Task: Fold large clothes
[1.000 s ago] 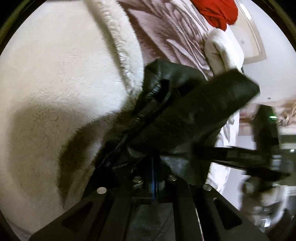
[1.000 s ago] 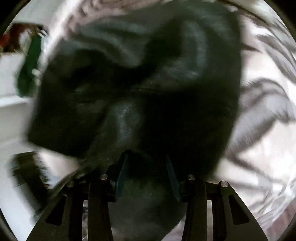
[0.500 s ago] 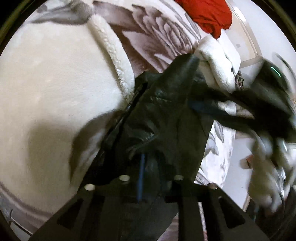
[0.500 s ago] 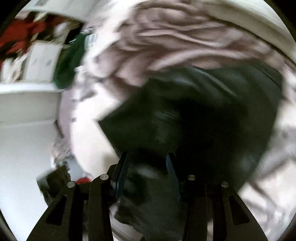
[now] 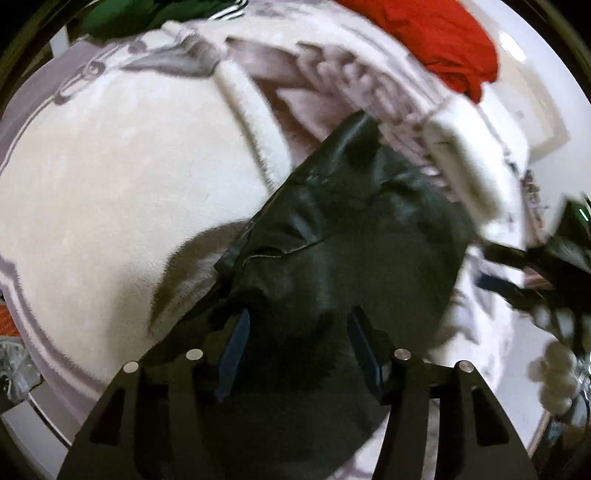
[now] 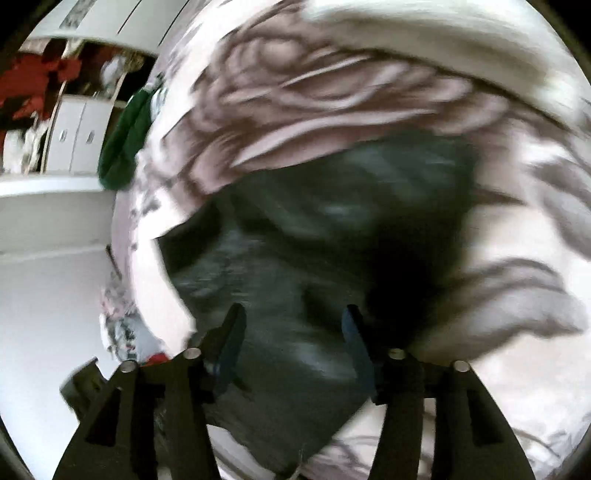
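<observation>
A black leather-like jacket [image 5: 332,243] lies bunched on the bed's flower-print blanket [image 5: 295,85]. My left gripper [image 5: 299,332] is open, its blue-padded fingers [image 5: 236,343] spread apart just above the jacket's near part. In the right wrist view the jacket [image 6: 314,236] lies dark and blurred on the blanket [image 6: 332,96]. My right gripper [image 6: 291,332] is open too, its fingers wide apart over the jacket's near edge. Neither gripper holds cloth.
A white fleece blanket [image 5: 110,184] covers the bed's left side. A red garment [image 5: 443,40] and a green one [image 5: 122,14] lie at the far end. The bed's edge, a white cabinet [image 6: 74,136] and floor show at the left of the right wrist view.
My left gripper was shut on the jacket and has opened, letting it drop onto the bed. The right gripper has swung away with its jaws open. The jacket has settled flatter.
</observation>
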Demonstrator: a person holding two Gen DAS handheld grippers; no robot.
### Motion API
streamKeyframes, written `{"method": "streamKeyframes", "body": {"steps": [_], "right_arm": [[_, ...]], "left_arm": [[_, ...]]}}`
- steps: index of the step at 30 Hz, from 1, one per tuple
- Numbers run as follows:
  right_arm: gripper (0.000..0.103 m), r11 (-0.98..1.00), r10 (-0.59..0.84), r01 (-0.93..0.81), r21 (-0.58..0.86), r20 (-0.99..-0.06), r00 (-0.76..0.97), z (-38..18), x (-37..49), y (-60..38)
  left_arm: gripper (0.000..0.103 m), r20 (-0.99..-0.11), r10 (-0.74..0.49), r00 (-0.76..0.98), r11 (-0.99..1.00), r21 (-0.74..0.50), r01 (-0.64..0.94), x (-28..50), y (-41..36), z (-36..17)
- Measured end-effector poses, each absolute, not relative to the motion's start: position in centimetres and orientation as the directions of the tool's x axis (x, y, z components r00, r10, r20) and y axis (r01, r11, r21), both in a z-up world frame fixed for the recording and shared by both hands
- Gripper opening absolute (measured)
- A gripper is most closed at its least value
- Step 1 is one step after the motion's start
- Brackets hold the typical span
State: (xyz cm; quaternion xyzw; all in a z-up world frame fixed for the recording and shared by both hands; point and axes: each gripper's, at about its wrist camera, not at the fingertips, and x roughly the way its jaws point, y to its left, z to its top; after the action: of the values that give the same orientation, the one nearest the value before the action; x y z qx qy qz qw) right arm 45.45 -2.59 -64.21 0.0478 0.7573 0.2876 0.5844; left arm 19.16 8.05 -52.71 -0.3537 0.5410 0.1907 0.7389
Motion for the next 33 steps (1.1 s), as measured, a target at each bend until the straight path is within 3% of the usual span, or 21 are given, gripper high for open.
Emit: {"method": "streamKeyframes", "body": {"steps": [4,9,10,14,16,20,25,28,31,33], "right_arm": [[0.068,0.855,0.436,-0.116,0.505,-0.823,-0.364,-70.4,48.0,-6.0],[0.070,0.658,0.682,0.038,0.752,-0.574,-0.452,-76.9,49.2,-3.2],[0.070,0.661,0.672,0.007,0.750,-0.588,-0.450,-77.1,49.1,-2.3],[0.037,0.667,0.688,-0.003,0.745,-0.617,-0.382,-76.2,48.5,-2.9],[0.034,0.644,0.733,0.031,0.764,-0.605,-0.310,-73.8,47.6,-5.9],[0.032,0.637,0.771,0.172,0.751,-0.626,-0.118,-70.0,44.2,-14.6],[0.032,0.666,0.681,0.395,0.633,-0.732,0.023,-69.5,37.4,-26.6],[0.035,0.663,0.656,0.475,0.578,-0.755,0.001,-70.7,34.3,-30.4],[0.044,0.662,0.663,0.542,0.518,-0.742,-0.099,-71.7,33.4,-32.6],[0.049,0.737,0.609,0.488,0.467,-0.772,-0.180,-69.8,34.0,-32.6]], "left_arm": [[0.054,-0.944,-0.131,0.304,0.633,-0.316,-0.707,19.8,9.5,-57.3],[0.055,-0.931,-0.150,0.334,0.637,-0.349,-0.687,19.3,10.5,-58.1],[0.055,-0.929,-0.152,0.338,0.635,-0.354,-0.687,19.2,10.5,-58.0],[0.055,-0.939,-0.144,0.312,0.656,-0.326,-0.681,19.4,10.2,-57.6],[0.055,-0.945,-0.135,0.297,0.691,-0.305,-0.655,20.2,9.4,-56.9],[0.055,-0.948,-0.174,0.266,0.790,-0.295,-0.537,23.3,5.4,-55.9],[0.055,-0.921,-0.285,0.268,0.807,-0.381,-0.451,24.3,-0.3,-54.9],[0.056,-0.931,-0.278,0.235,0.826,-0.357,-0.435,23.8,-3.1,-54.8],[0.056,-0.932,-0.287,0.222,0.813,-0.359,-0.458,22.3,-4.0,-54.2],[0.056,-0.935,-0.266,0.234,0.786,-0.351,-0.509,20.4,-3.4,-52.7]]}}
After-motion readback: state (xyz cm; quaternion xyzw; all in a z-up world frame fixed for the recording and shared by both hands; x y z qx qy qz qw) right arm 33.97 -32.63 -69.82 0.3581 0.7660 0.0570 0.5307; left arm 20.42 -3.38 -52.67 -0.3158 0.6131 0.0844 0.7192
